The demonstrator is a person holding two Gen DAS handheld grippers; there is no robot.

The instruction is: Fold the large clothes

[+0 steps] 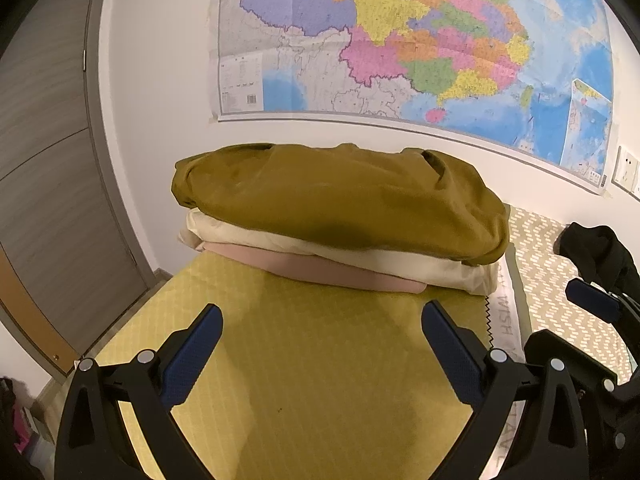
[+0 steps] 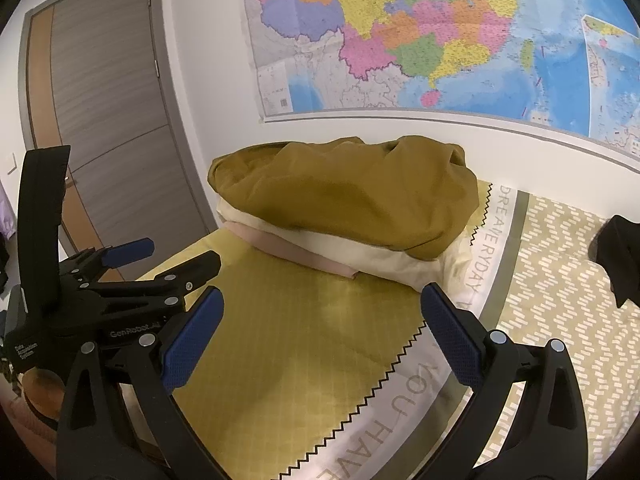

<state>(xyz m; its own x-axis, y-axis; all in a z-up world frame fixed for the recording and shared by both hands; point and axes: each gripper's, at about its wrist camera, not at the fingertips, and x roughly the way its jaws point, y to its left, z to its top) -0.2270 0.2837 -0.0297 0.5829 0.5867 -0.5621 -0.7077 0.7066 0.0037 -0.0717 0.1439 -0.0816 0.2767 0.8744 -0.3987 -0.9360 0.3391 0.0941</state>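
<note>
Nearest the camera, the left gripper [image 1: 322, 344] has its blue-padded black fingers [image 1: 192, 354] spread wide apart, holding nothing and hovering above the yellow quilted bedspread [image 1: 320, 380]. The right gripper [image 2: 320, 332] is just beside it, fingers [image 2: 454, 338] equally far apart and empty, over the same bedspread where a zigzag-edged white band with grey lettering [image 2: 404, 392] crosses it.

Farther along the bed, against the white wall under a large colourful wall map [image 1: 420, 40], sits a stack of folded clothes: a mustard-brown folded garment [image 1: 340, 200] on top, a cream folded garment [image 1: 400, 260] beneath it, and a pink folded garment [image 1: 344, 276] at the bottom. Neither gripper touches the stack.

To the right lies a crumpled black garment [image 1: 596, 256], seemingly the next piece to fold. To do that well, take it by two separated corners, pinch only one layer, and spread it flat on the open bedspread before folding.
</note>
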